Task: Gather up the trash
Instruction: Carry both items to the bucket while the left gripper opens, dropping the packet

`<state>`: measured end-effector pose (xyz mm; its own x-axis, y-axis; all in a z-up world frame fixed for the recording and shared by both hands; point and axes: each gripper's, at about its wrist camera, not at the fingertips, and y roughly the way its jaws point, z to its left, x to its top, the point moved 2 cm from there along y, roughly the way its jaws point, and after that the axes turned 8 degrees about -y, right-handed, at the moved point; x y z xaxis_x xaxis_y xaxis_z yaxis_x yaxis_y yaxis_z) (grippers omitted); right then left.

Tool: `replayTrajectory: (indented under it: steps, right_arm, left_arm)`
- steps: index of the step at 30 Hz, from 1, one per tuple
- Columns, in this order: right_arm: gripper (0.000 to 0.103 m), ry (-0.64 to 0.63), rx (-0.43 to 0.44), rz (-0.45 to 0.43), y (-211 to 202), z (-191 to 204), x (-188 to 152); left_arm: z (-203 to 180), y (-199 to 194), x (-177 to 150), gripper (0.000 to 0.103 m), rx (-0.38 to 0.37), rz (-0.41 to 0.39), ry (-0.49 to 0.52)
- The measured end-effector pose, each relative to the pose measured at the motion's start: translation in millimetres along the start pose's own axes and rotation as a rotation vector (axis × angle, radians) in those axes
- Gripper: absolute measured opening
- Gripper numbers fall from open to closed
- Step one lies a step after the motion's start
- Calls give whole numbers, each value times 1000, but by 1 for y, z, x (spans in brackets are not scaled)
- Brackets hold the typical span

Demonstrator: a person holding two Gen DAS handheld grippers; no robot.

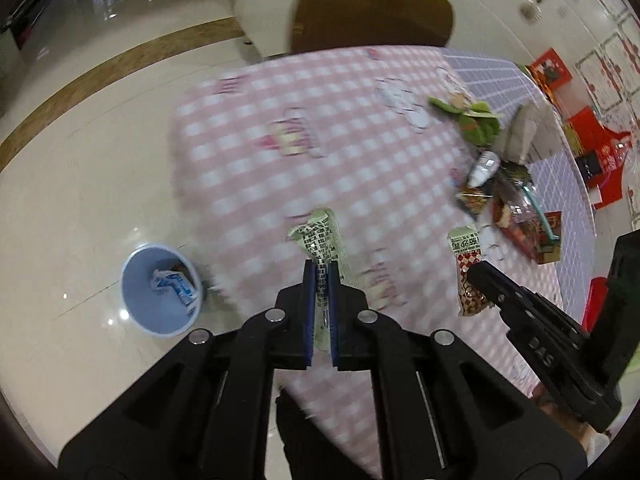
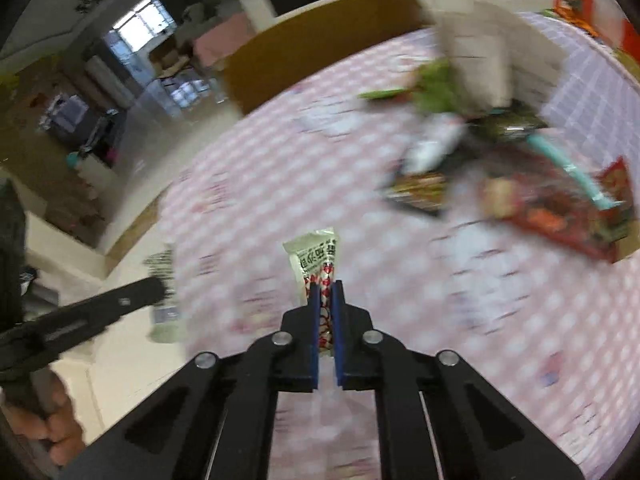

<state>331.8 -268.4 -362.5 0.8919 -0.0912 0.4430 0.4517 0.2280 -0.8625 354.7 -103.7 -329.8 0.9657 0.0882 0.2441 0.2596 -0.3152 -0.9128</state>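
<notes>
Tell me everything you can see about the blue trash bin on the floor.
The blue trash bin is a small round pail that looks like plastic, standing upright on the glossy pale floor beside the corner of the pink checked tablecloth. It has no lid, and a crumpled white-and-blue wrapper lies inside. Neither gripper touches it.

Motion blur smears the checked tablecloth (image 2: 400, 300) and the pile of wrappers (image 2: 500, 168) in the right wrist view, so no print there can be read. The brown chair (image 1: 372, 12) is blurred too. The bin's (image 1: 160, 292) contents are too small to tell.
</notes>
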Motion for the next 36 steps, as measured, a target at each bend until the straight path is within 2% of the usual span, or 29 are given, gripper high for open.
replayTrajectory:
  steps: [7,11,15,22,25,26,27,28,29,36]
  right_arm:
    - [6,-113,149,63,38,127,-6]
    - [6,-181,192,108,61,188,-14]
    - [6,-232,203,149,83,235,-20]
    - [6,-283,197,177,103,288,-22]
    - [6,-292,195,179,105,296,-21]
    - [6,-295,194,179,106,300,-21]
    - [6,-298,192,181,106,302,-20]
    - [6,-300,191,182,106,303,-19]
    - [6,-302,190,182,105,302,-20]
    - [6,-310,190,192,109,309,-23]
  left_arm:
    - [119,-31,-11,6,76,3,-139]
    - [184,-38,-18,6,122,34,-229]
    - [233,-41,-23,6,144,56,-300]
    - [267,-49,-16,6,117,51,-346]
    - [276,-46,-11,8,119,86,-371]
    - [280,-44,-11,15,124,103,-384]
    - [284,-42,-10,42,125,119,-401]
    - [287,-43,-10,57,127,115,-411]
    - [288,-44,-9,68,128,100,-416]
    - [297,-54,-9,68,128,82,-405]
